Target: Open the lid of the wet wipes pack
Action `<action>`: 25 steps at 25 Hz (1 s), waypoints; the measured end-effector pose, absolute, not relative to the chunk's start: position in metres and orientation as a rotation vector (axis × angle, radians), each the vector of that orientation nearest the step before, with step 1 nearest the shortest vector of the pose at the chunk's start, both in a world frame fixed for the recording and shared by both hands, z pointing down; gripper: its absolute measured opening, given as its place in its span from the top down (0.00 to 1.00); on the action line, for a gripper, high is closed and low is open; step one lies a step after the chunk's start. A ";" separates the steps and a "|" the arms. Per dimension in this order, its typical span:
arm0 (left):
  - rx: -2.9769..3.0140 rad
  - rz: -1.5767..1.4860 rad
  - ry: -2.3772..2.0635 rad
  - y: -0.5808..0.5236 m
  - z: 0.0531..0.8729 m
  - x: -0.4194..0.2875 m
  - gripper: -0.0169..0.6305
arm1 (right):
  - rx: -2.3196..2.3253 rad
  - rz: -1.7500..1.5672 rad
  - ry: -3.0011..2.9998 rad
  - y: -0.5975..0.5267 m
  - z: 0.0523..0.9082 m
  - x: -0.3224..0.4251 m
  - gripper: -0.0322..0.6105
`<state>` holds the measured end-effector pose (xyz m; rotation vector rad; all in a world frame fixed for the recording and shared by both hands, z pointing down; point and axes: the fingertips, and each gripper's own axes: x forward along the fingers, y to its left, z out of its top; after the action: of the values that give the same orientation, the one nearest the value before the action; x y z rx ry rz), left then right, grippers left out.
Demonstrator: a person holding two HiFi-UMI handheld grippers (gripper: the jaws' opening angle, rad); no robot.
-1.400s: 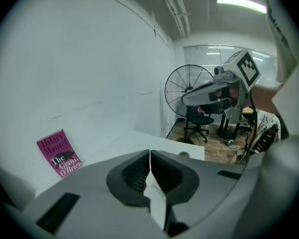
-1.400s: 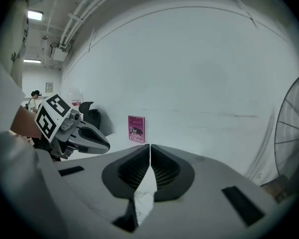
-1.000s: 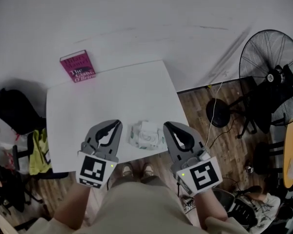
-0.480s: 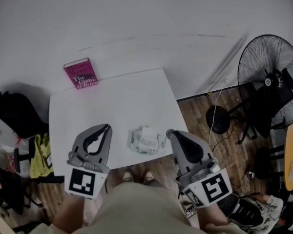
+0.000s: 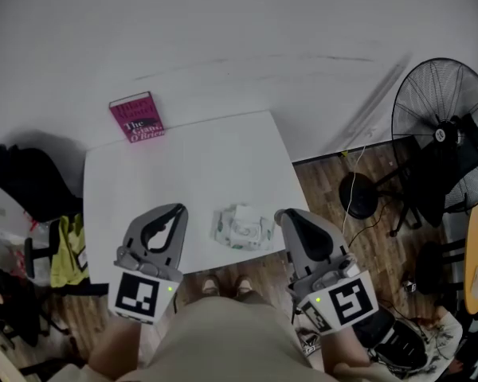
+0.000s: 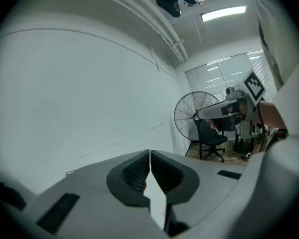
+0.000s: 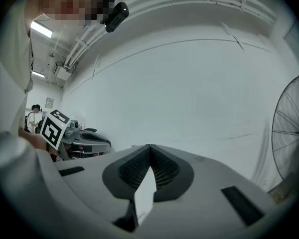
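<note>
The wet wipes pack [image 5: 242,228] is seen in the head view at centre frame, lying on the white table [image 5: 191,157] close to its near edge. Its lid is too small to be read as open or shut. The pack is flanked by both grippers, but is touched by neither.

L gripper [image 5: 178,209] is held at lower left of the frame, just left of the pack, tips over the table edge. In the left gripper view its jaws are seen pressed together at the tips, w/ nothing between them.

R gripper [image 5: 281,214] is held at lower right, just right of the pack and past the table's right corner. Its jaws are likewise closed, tip to tip, w/ nothing caught in them.

A magenta book [image 5: 136,118] is seen at upper left, at the table's far corner by the wall. A black fan [image 5: 444,126] is seen on the wood floor at the right edge.
</note>
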<state>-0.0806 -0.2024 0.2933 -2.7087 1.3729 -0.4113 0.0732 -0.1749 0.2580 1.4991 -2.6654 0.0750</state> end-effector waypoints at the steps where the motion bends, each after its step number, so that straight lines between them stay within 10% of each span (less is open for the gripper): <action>1: -2.710 -0.414 1.374 -0.202 0.294 -0.081 0.93 | 1.502 0.077 -2.663 -0.175 0.259 0.073 0.91; 25: -2.767 -0.456 1.333 -0.210 0.309 -0.093 0.93 | 1.474 0.154 -2.650 -0.186 0.272 0.053 0.91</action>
<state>-0.0932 -0.2101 0.3087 -2.7666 1.3332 -0.4563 0.0532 -0.1858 0.2723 1.4738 -2.6502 0.1543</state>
